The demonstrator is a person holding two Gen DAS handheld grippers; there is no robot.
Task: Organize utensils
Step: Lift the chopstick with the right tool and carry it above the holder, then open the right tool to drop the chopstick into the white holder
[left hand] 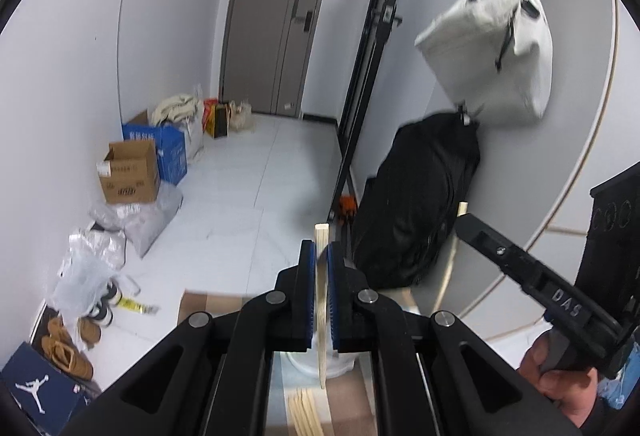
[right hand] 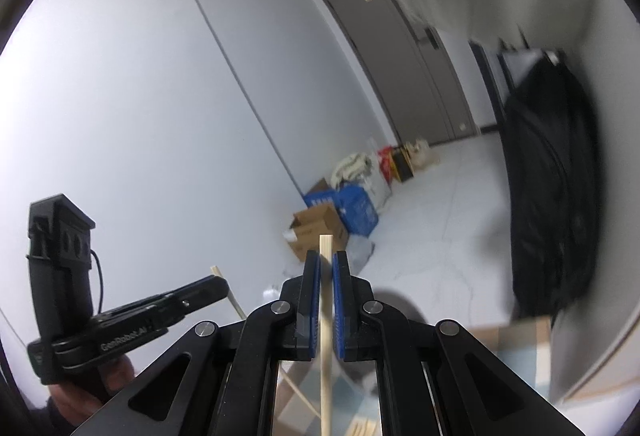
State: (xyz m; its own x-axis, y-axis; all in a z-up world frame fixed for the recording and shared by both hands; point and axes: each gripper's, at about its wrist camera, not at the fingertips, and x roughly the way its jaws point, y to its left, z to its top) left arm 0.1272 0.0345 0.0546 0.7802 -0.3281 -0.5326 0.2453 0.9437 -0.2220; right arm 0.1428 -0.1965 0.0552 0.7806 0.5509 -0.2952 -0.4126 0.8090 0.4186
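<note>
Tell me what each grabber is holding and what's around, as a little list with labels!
left gripper: shut on a wooden chopstick
right gripper: shut on another wooden chopstick
below: more loose chopsticks on the surface
white container: under the left gripper
wall: white bag hanging above a black bag
floor: cardboard box, blue box

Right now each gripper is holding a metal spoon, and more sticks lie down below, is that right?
Not quite. The left gripper and right gripper each pinch a wooden chopstick, not a spoon; both wrist views show it. More chopsticks do lie below.
</note>
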